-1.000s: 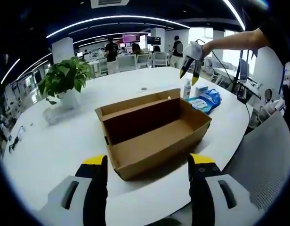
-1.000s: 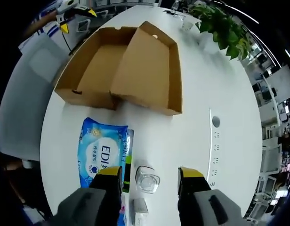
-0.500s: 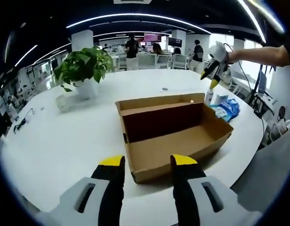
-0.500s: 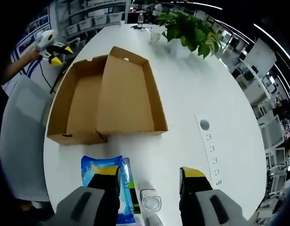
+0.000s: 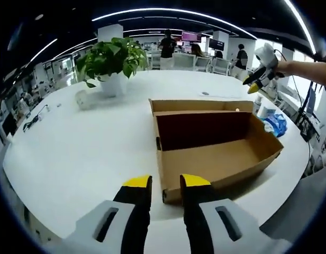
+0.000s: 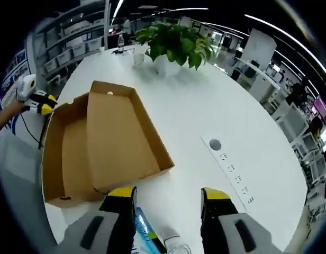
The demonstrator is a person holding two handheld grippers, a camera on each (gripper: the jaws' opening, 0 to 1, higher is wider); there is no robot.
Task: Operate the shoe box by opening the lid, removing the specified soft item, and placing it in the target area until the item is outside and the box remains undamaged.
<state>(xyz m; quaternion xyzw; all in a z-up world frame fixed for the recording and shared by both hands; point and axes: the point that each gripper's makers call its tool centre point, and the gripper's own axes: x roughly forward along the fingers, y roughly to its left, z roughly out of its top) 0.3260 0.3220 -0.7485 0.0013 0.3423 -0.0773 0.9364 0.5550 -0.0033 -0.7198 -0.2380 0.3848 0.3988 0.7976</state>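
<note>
The open cardboard shoe box [image 5: 216,153] lies on the white table, its lid [image 5: 195,106] folded back behind it; the inside looks bare. My left gripper [image 5: 165,182] hovers just before the box's near corner, its yellow-tipped jaws open by a narrow gap with nothing between them. In the right gripper view the box [image 6: 65,153] and its lid [image 6: 123,135] lie ahead on the left. My right gripper [image 6: 168,196] stands wide open above a blue wipes pack [image 6: 147,233]. That pack [image 5: 274,124] lies past the box's far right end, under the right gripper [image 5: 256,82].
A potted plant [image 5: 112,61] stands at the back of the round white table [image 5: 73,153]. A small white bottle [image 5: 258,104] stands near the wipes. A cable port [image 6: 215,144] is set into the tabletop. People and chairs are far behind.
The left jaws have drawn much closer together and the view has swung round the box's near end. The right gripper has pulled back and tilted up; the wipes pack has slid to the bottom edge.
</note>
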